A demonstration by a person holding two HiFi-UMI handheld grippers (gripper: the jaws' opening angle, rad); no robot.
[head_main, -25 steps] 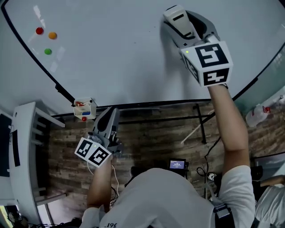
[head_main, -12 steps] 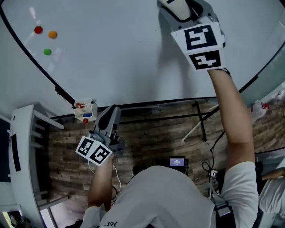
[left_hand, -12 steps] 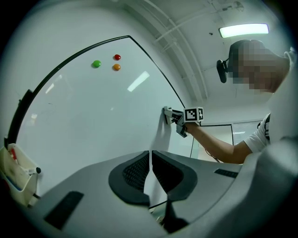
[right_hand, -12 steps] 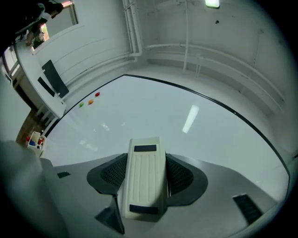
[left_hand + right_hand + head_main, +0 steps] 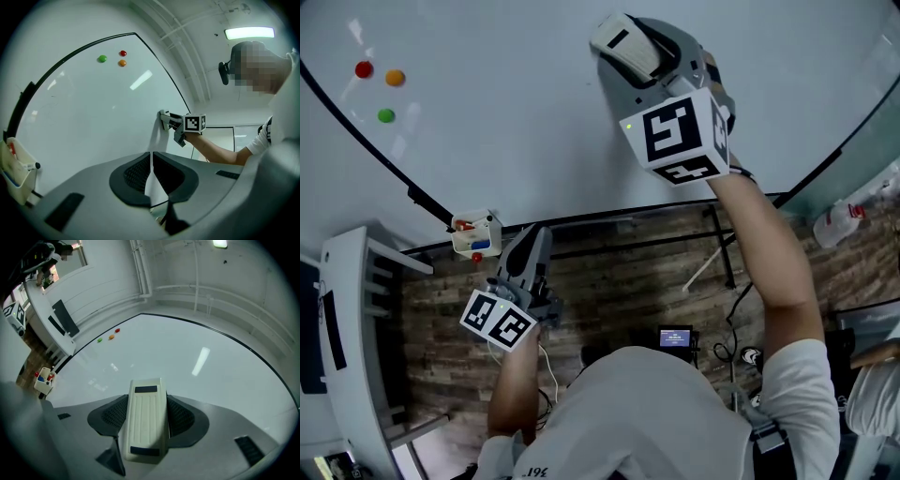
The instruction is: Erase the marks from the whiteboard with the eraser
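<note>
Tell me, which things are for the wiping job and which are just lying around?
For the job: eraser, right claw gripping it, whiteboard.
Just lying about: three coloured magnets, marker box, plastic bottle, left claw, shut and empty.

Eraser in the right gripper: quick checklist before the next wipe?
1. Grip: cream rectangular plastic eraser sits squarely between the right gripper's jaws: ok.
2. Contact: the eraser meets the glossy white whiteboard in the left gripper view: ok.
3. Marks left to erase: none visible near the eraser, and faint ones would not show: cannot tell.
4. Obstacles: round red magnet, orange magnet and green magnet sit far to the left of the eraser: ok.
5. Left gripper: jaws shut, empty, held low off the board: ok.
</note>
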